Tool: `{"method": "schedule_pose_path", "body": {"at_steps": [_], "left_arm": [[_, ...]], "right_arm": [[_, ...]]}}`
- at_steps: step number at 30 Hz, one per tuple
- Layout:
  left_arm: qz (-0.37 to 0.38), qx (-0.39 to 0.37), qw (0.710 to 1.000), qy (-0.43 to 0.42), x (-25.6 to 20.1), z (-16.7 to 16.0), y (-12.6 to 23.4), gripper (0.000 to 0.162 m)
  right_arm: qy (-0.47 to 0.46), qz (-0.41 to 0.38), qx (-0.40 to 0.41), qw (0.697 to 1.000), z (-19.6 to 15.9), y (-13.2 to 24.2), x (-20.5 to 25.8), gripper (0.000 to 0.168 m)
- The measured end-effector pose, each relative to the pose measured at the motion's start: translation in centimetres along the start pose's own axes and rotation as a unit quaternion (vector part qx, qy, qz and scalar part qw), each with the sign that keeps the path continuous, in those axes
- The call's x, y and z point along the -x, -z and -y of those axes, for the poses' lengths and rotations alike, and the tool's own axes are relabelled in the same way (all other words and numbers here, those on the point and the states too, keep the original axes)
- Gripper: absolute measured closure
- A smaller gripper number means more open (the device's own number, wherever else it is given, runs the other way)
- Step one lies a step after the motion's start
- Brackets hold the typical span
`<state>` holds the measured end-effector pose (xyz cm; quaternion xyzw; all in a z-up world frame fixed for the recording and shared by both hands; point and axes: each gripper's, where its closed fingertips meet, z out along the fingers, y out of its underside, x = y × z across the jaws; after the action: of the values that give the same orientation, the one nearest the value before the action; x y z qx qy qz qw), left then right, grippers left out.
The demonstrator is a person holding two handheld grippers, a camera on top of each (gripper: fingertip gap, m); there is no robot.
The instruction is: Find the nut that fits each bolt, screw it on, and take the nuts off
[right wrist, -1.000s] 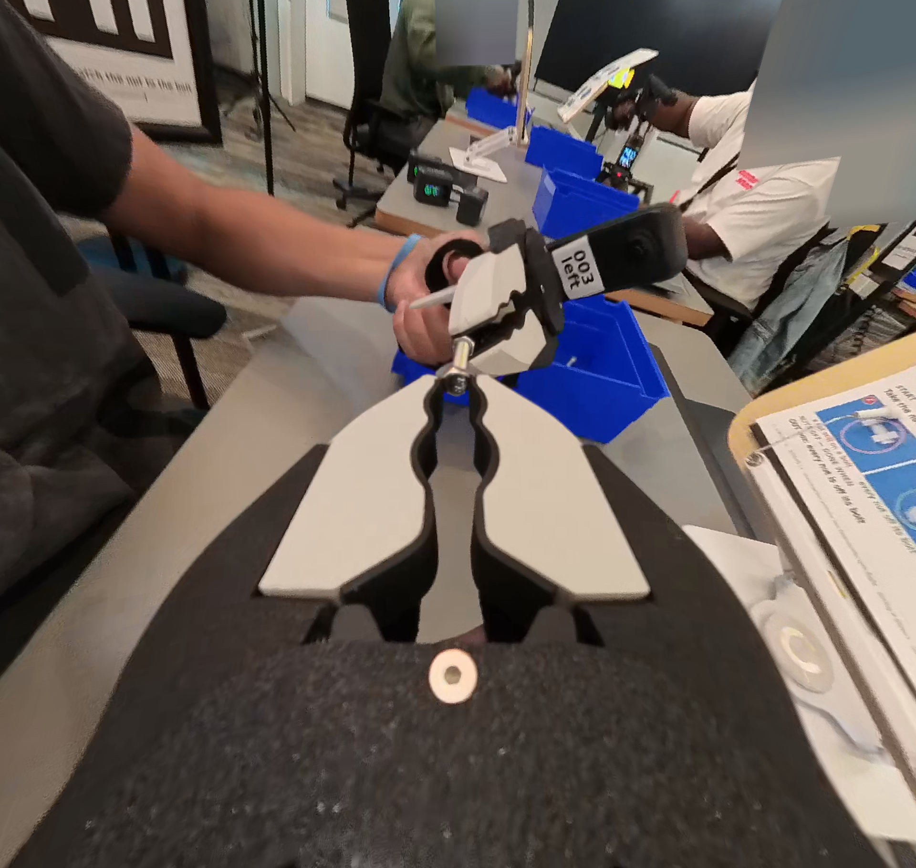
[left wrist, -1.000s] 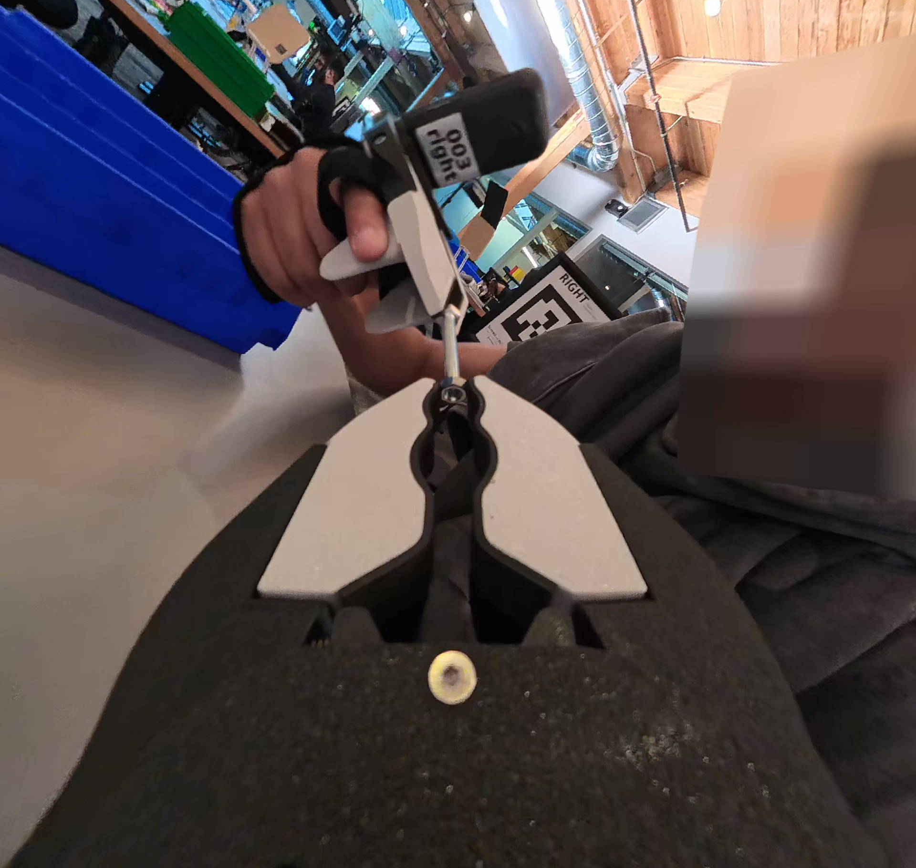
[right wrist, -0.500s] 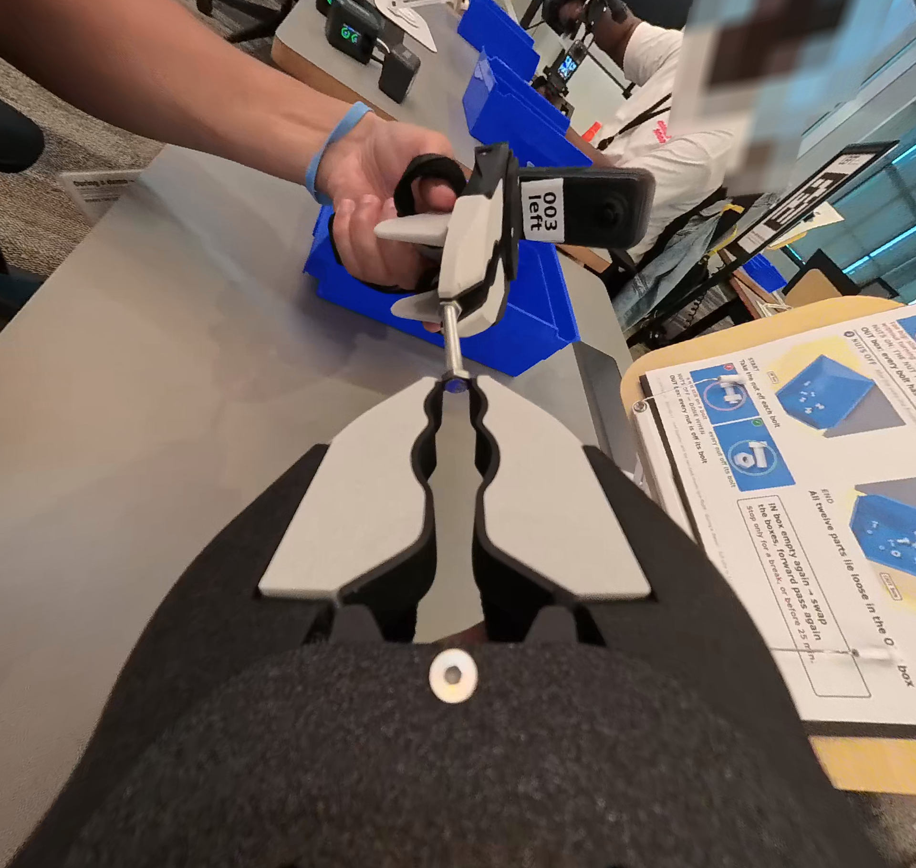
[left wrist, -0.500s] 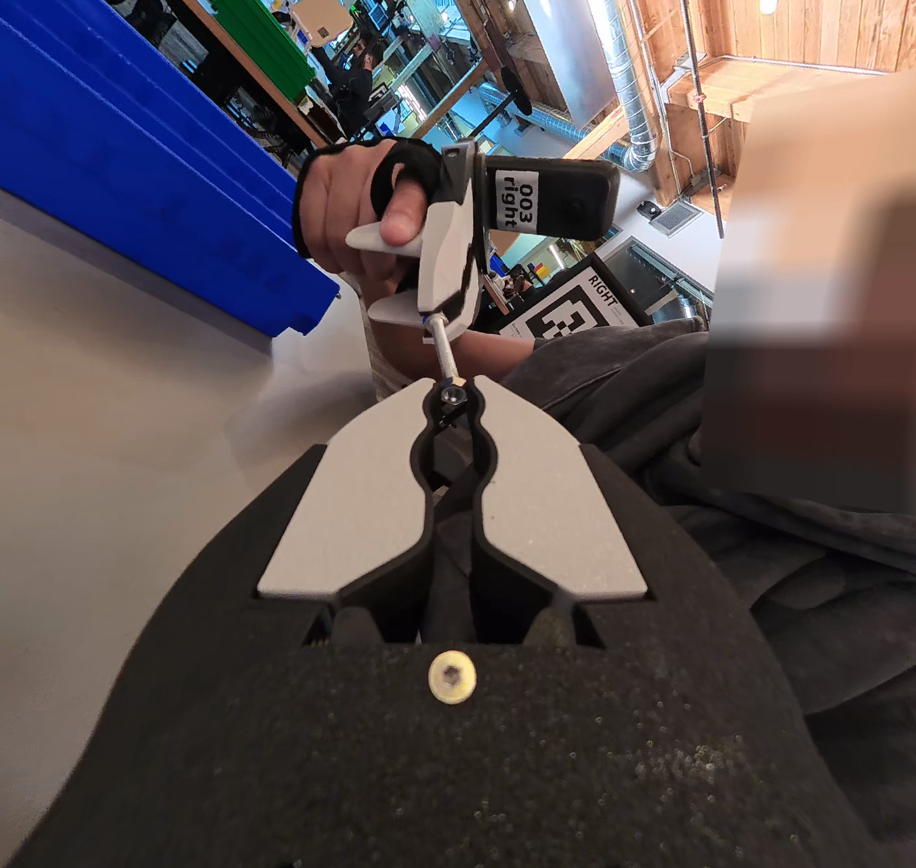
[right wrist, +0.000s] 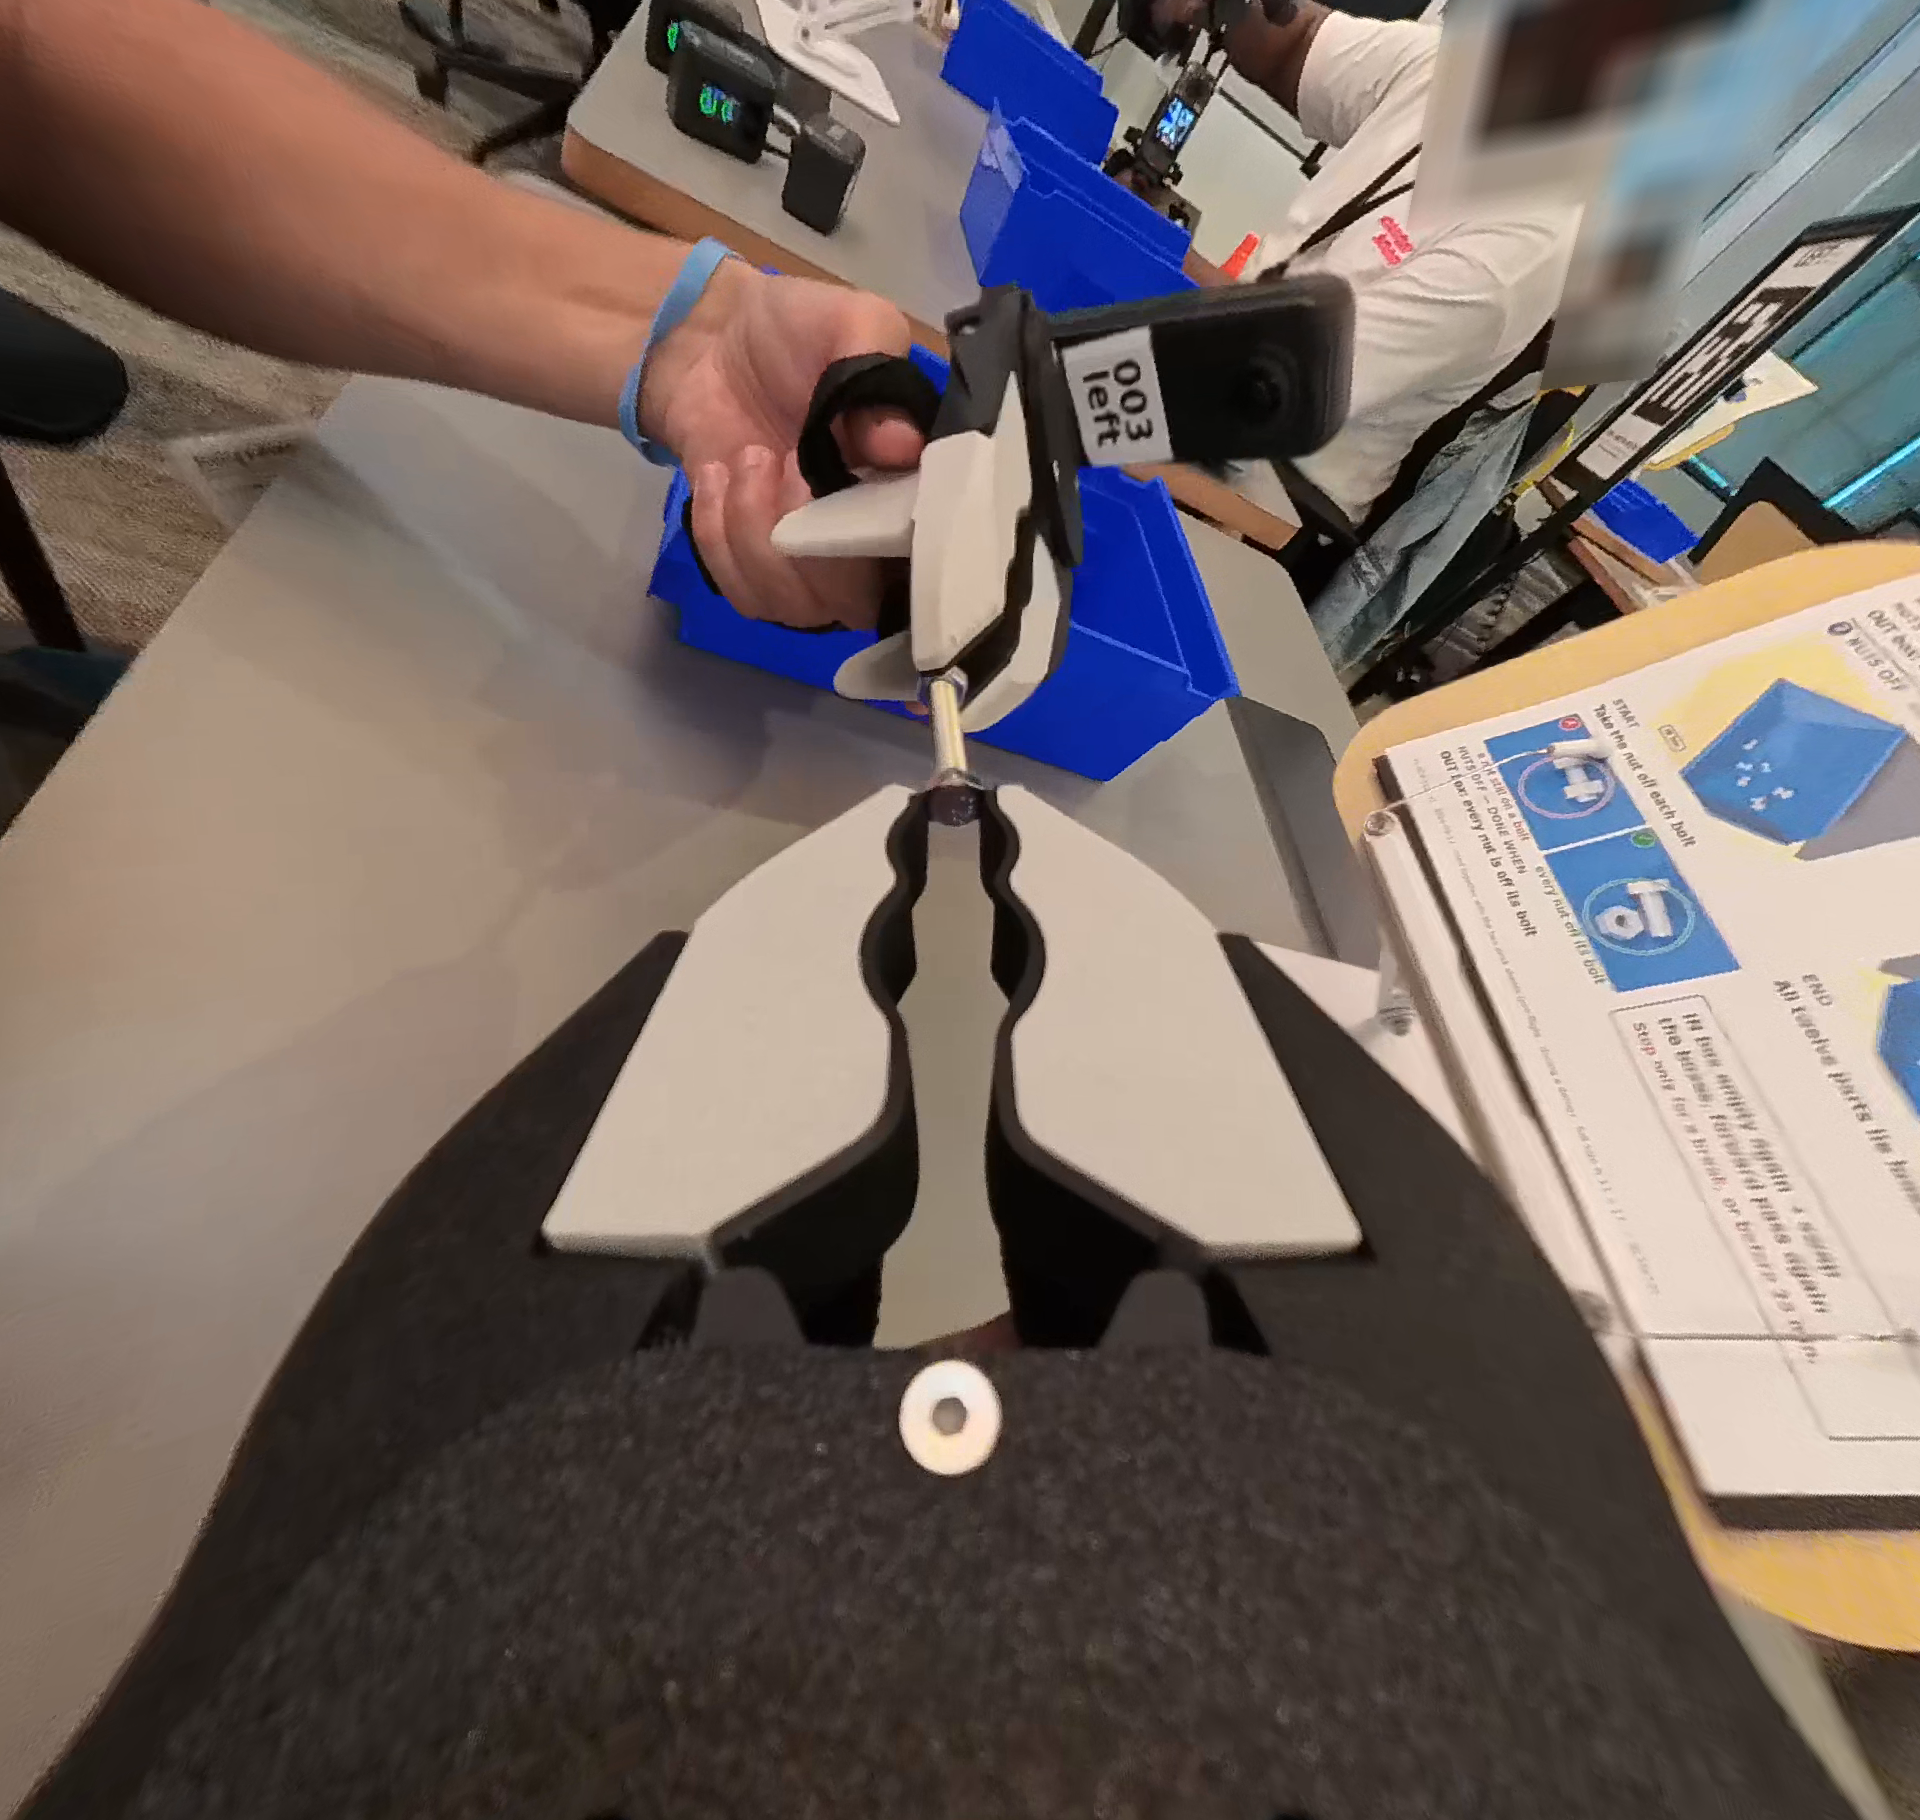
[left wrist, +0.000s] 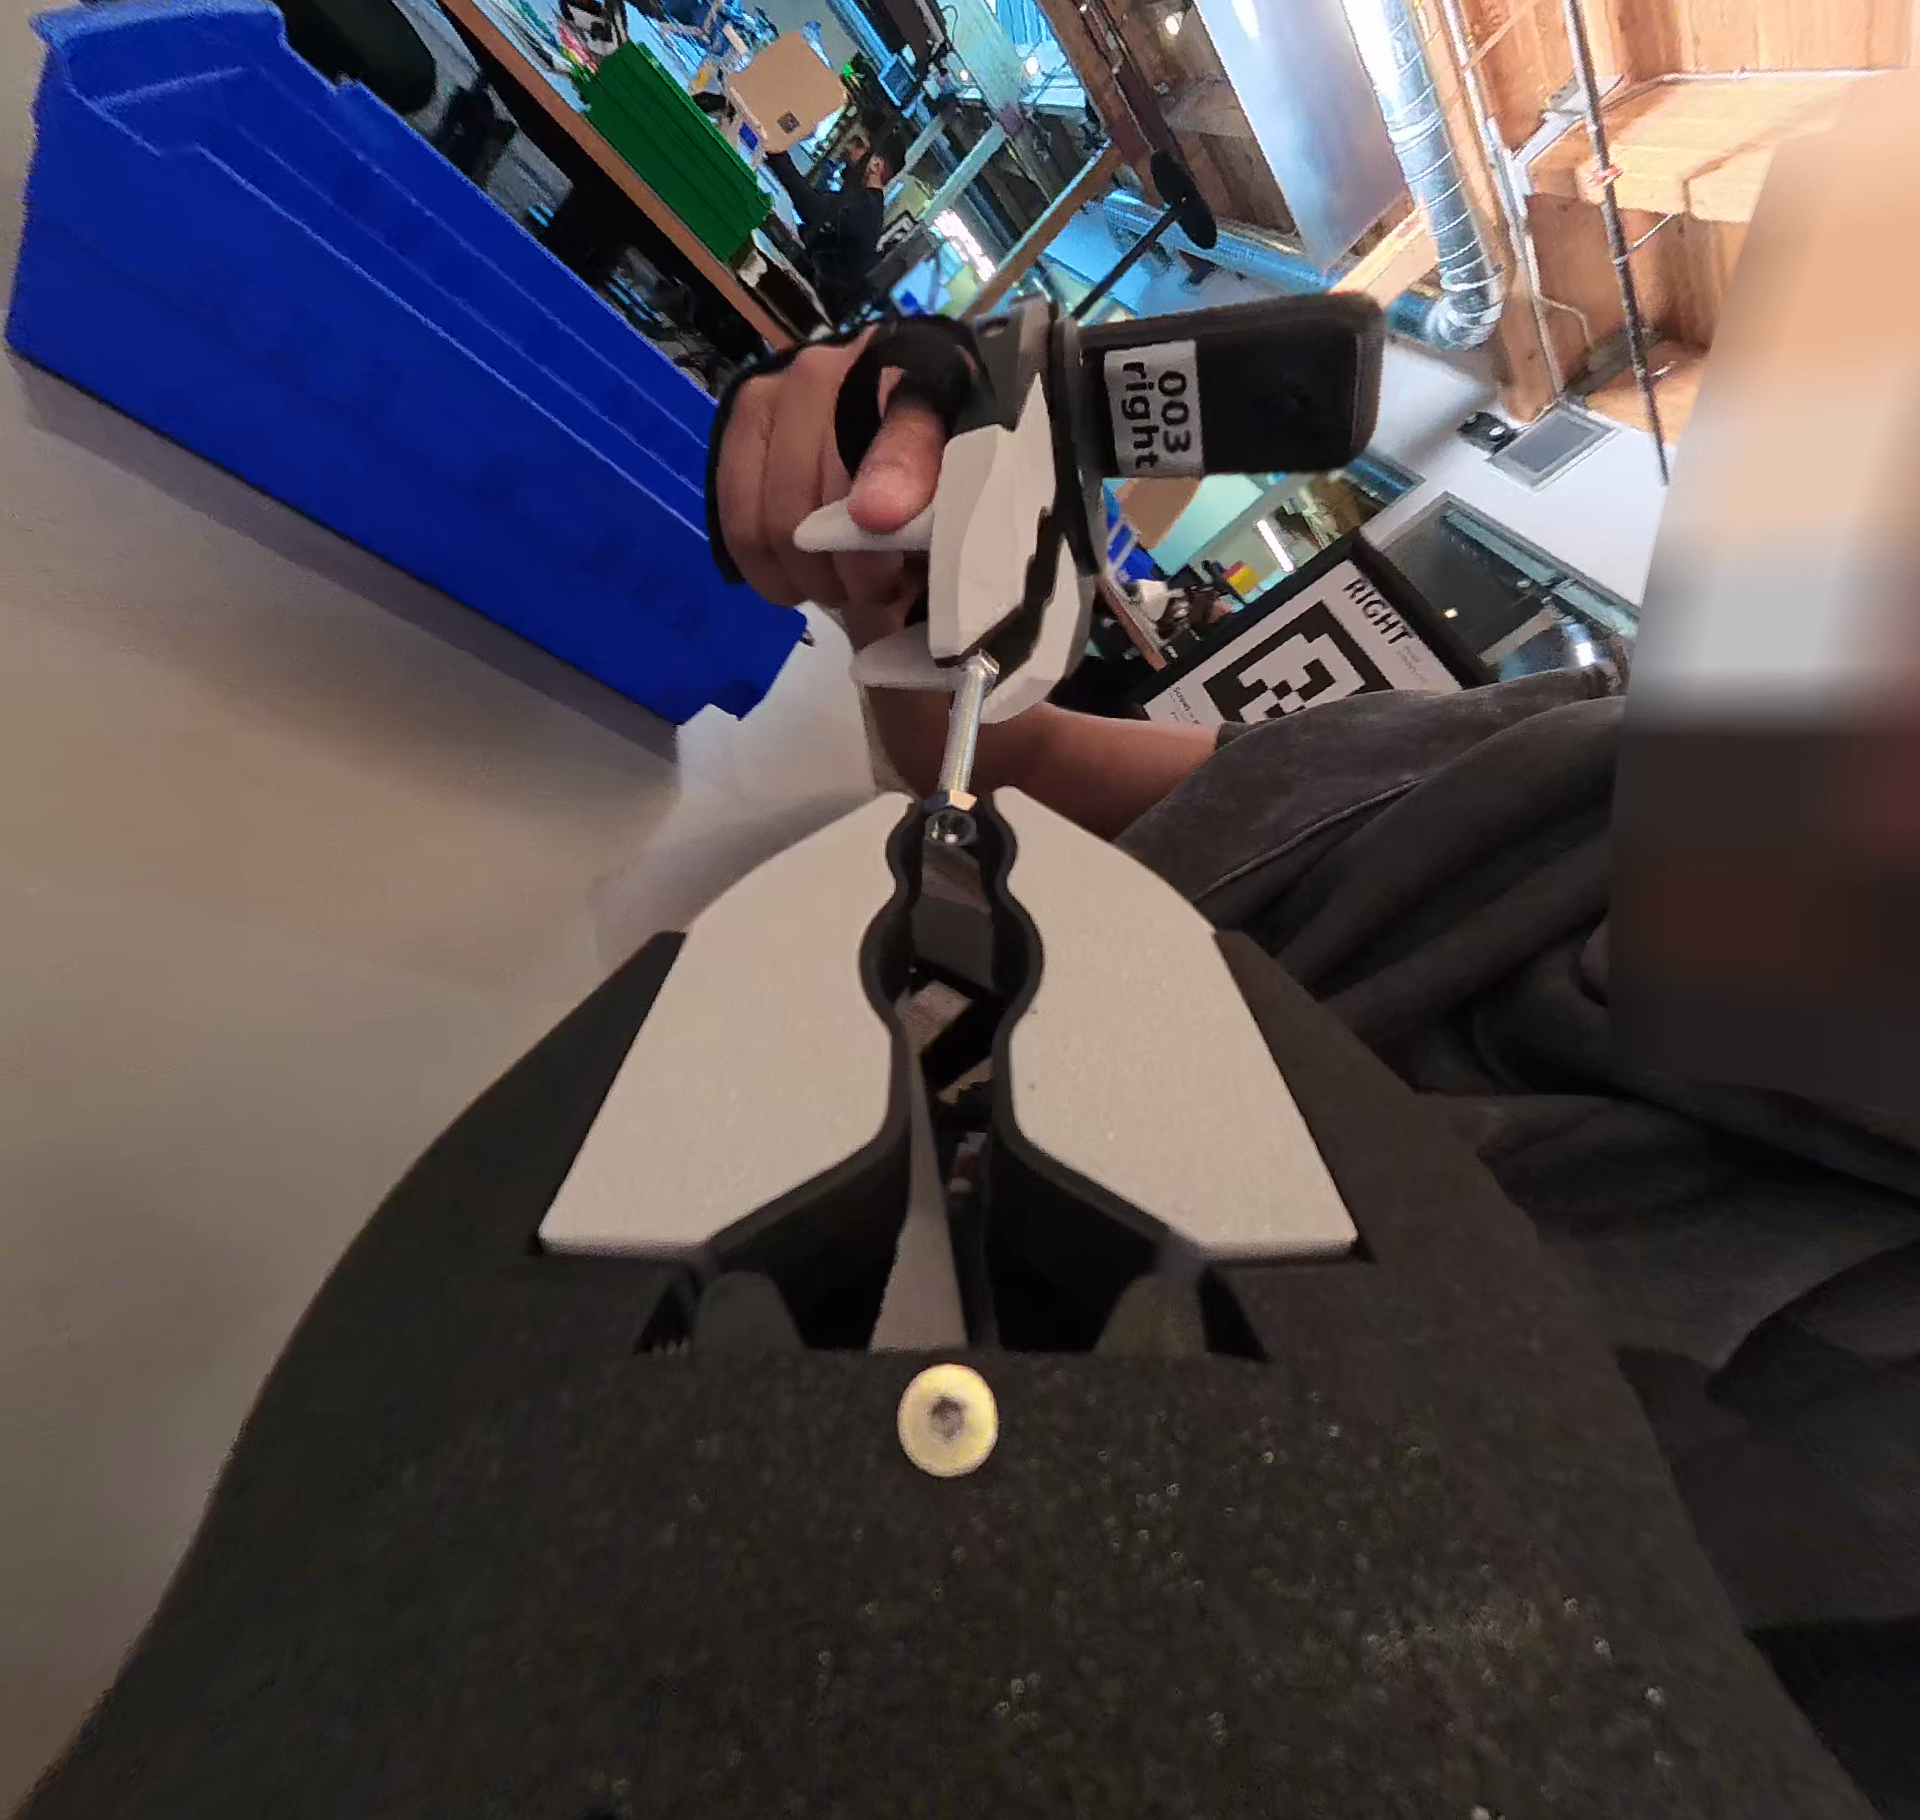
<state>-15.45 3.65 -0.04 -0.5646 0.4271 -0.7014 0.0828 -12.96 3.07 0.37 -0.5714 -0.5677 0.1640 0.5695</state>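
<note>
Bolt (left wrist: 964, 731) ends hidden within both clamped fingers, nut (left wrist: 951, 823) gripped by left gripper (left wrist: 951, 830), right gripper (right wrist: 951, 804) clamped on the bolt, blue bin (right wrist: 1122, 669) partly blocked on desk (right wrist: 364, 731).

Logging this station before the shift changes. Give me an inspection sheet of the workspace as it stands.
Surface: grey table.
Job's things: bolt held in the air between both grippers; nut not clearly distinguishable; blue bin behind.
Clutter: printed instruction sheet at the table's right edge.
Grippers: left gripper and right gripper each shut on one bolt end.
Cables: nothing seen.
Surroundings: workshop; seated person at another desk with more bins.
</note>
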Motion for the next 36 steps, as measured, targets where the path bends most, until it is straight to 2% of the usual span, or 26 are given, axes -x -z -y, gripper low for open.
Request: {"method": "schedule_pose_path", "body": {"at_steps": [6, 11, 17, 20, 22, 25, 28, 32, 34, 36], "left_arm": [[0.056, 0.017, 0.992, -0.108, 0.1, -0.6, 0.1, 0.152], [0.122, 0.055, 0.964, -0.229, 0.6, -1.6, -0.2, 0.152], [0.128, -0.007, 0.934, -0.333, -1.0, -0.3, -0.4, 0.152], [0.135, -0.011, 0.916, -0.378, -1.6, -0.4, -0.7, 0.152], [0.146, -0.003, 0.897, -0.416, -1.9, -0.7, -0.9, 0.152], [0.195, 0.027, 0.844, -0.500, -1.8, -1.0, -0.9, 0.152], [0.228, 0.060, 0.802, -0.548, -1.7, -1.2, -0.8, 0.152], [0.265, 0.095, 0.739, -0.612, -1.3, -1.5, -0.7, 0.152], [0.270, 0.119, 0.735, -0.610, -1.1, -2.0, -0.6, 0.152], [0.267, 0.127, 0.746, -0.597, -1.1, -2.3, -0.5, 0.152]], "right_arm": [[-0.111, 0.017, -0.039, 0.993, -0.5, -0.3, 0.6, 0.158], [-0.208, 0.036, -0.074, 0.975, -0.5, -0.3, 1.0, 0.159], [-0.311, 0.059, -0.141, 0.938, -0.1, 0.1, 0.9, 0.158], [-0.362, 0.083, -0.182, 0.911, 0.4, 0.4, 1.0, 0.158], [-0.394, 0.106, -0.200, 0.891, 0.6, 0.6, 1.2, 0.158], [-0.432, 0.130, -0.205, 0.869, 0.4, 0.5, 1.6, 0.158], [-0.463, 0.145, -0.204, 0.851, 0.2, 0.4, 1.9, 0.158], [-0.538, 0.178, -0.210, 0.797, -0.2, 0.1, 2.0, 0.159], [-0.566, 0.189, -0.209, 0.774, -0.5, -0.2, 2.3, 0.158], [-0.581, 0.199, -0.212, 0.761, -0.6, -0.4, 2.6, 0.158]]}}
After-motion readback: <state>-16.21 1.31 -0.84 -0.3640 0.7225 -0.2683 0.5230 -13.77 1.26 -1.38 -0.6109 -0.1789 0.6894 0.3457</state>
